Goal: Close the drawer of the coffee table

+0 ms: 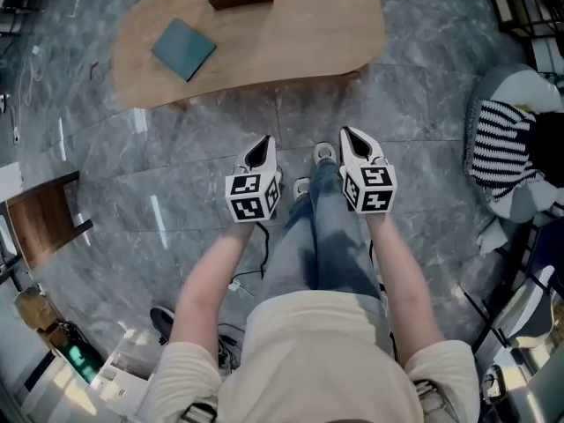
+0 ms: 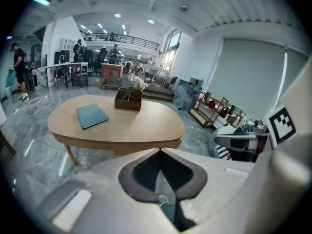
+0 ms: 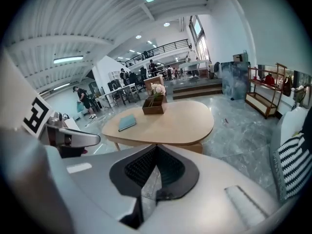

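We held the left gripper and the right gripper with jaws pressed together and empty, well apart from the desk ahead, whose drawer under the near edge lay closer to the right jaws.

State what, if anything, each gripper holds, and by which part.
Nothing is held. The left gripper and the right gripper both have their jaws together on nothing, well short of the light wooden oval coffee table.
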